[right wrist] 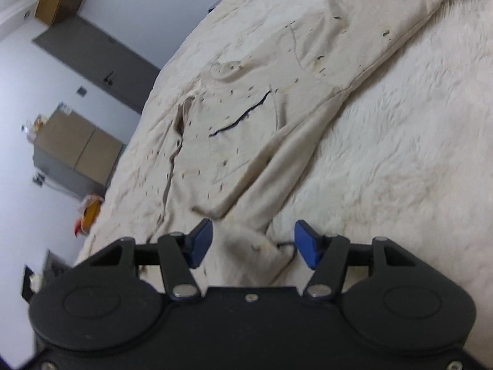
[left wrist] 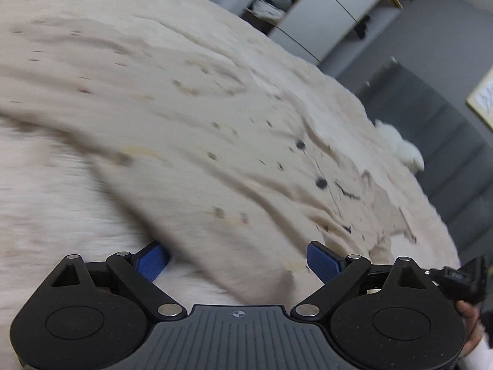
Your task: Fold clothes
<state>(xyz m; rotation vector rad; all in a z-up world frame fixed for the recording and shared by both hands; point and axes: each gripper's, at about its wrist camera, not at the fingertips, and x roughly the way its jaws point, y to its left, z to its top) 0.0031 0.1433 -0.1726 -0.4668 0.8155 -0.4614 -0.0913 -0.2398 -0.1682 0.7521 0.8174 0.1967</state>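
A cream garment (left wrist: 191, 117) with small dark specks, two dark buttons and a black drawstring lies spread on a furry white blanket (left wrist: 40, 203). My left gripper (left wrist: 237, 260) is open, its blue pads (left wrist: 152, 260) on either side of a corner of the cloth. In the right wrist view the same garment (right wrist: 246, 117) lies wrinkled with a folded edge near me. My right gripper (right wrist: 252, 243) is open, its blue pads (right wrist: 303, 243) either side of a bunched end of the cloth (right wrist: 255, 252), not closed on it.
The blanket (right wrist: 400, 160) covers a bed. A white fluffy object (left wrist: 400, 148) lies at the bed's far edge. Shelves (left wrist: 277, 6) and a grey wall stand beyond. A cabinet (right wrist: 77, 151) and a red-yellow object (right wrist: 87, 212) sit on the floor at left.
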